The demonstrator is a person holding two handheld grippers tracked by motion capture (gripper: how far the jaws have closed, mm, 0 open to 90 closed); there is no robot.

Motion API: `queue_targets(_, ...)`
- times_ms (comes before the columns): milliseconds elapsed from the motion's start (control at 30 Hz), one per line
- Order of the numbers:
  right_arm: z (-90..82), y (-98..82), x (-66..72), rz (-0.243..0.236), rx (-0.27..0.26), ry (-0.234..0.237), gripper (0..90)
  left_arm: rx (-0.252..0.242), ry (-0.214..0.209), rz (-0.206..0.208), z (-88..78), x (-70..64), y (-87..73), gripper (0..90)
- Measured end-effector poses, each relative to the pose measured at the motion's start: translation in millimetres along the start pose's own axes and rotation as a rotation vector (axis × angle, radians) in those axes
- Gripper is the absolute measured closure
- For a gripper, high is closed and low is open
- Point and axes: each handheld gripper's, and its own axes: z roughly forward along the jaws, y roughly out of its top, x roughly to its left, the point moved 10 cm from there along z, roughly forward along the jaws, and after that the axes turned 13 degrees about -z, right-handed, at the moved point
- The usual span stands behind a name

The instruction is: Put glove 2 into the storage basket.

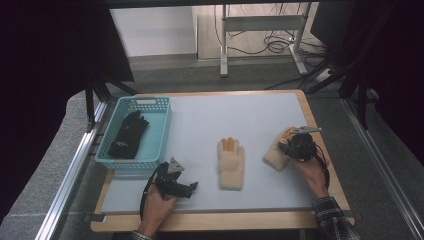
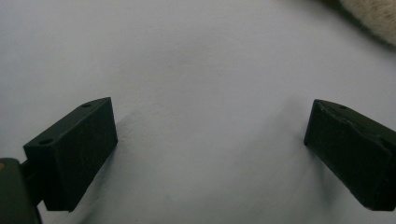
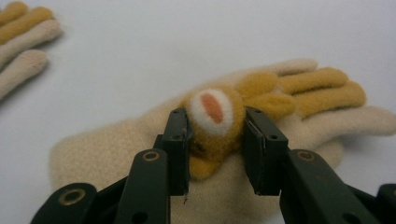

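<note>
A cream fleece glove with ochre fingers lies flat at the right of the white mat. My right gripper points down onto it, its pads pressing both sides of the raised ochre plush face on the glove's back. From above, that gripper covers most of this glove. Its matching glove lies mid-mat, fingers pointing away; its fingers also appear in the right gripper view. Near the front edge my left gripper rests low over bare mat, open, with nothing between its jaws.
A teal plastic basket stands at the mat's left with a black glove inside. A cream glove edge shows at the top right of the left gripper view. Wooden table edges frame the mat.
</note>
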Motion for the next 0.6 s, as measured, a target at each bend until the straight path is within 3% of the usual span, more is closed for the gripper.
queue_targets(233,-15.8,11.4,9.3,-0.026,-0.054,0.041,63.2,0.001,0.0,0.0,-0.1,0.0,-0.1,2.9)
queue_targets(600,-46.3,33.7,33.6,-0.117,-0.131,0.131,63.0,0.001,0.0,0.001,-0.2,0.1,-0.1,2.9)
